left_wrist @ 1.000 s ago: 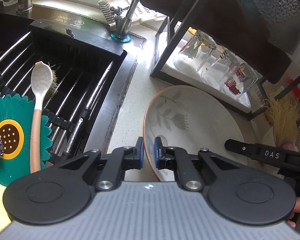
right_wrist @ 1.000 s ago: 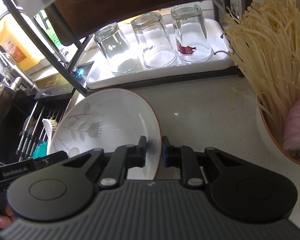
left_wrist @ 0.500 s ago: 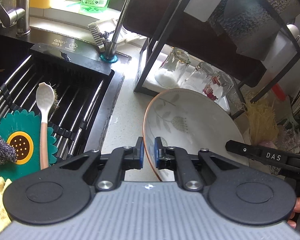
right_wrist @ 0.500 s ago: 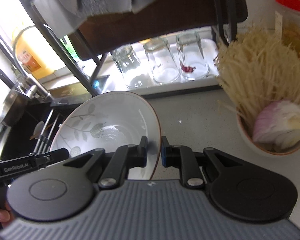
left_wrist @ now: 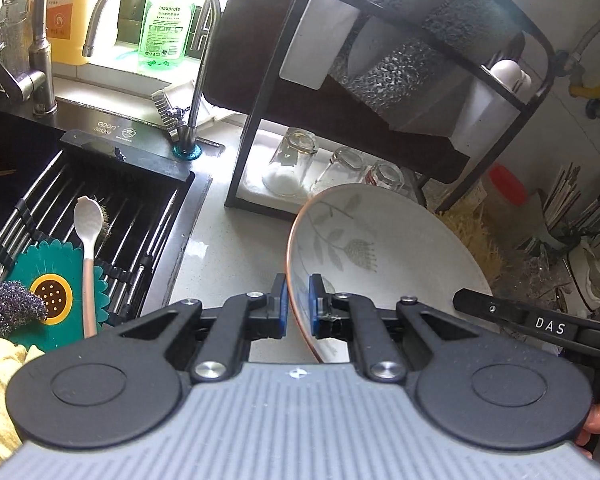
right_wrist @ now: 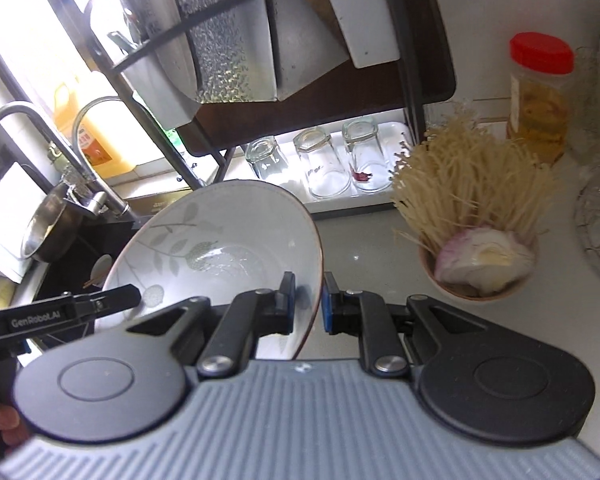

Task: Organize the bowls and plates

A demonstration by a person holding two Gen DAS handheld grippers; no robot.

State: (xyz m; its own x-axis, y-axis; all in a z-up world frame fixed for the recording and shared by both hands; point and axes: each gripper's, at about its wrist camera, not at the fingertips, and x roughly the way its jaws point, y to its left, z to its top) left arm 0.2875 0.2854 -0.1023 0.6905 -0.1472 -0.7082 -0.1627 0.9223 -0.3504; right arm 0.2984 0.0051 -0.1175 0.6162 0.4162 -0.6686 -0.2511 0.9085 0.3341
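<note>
While both tools are pinching opposite sides of the bowl [left_wrist: 384,248], the person is carrying it clear of the counter [left_wrist: 228,248], in front of the rack [left_wrist: 256,136]. The left tool [left_wrist: 298,306] is clamped narrow on the copper-edged rim at the bowl's left, one pad inside and one outside; the right tool [right_wrist: 308,302] is doing the same on the far rim, its pads nipped tight on the thin wall. The bowl is hanging tilted between them, its leaf-patterned inside facing up and toward the sink side.

Judging by the task, the bowl is heading for a slot among the plates [right_wrist: 228,40] standing on the rack's upper tier. Doing this well is going to mean keeping both hands moving together, because any drift apart is going to twist the rim out of those small pads. The glasses [right_wrist: 324,168] are sitting upturned on the tray just behind the bowl, and the dish of mushrooms [right_wrist: 472,196] is standing near on the right, so the lift is wanting height before any move forward. Both grips are looking shallow, so a slow, level approach seems wise.
</note>
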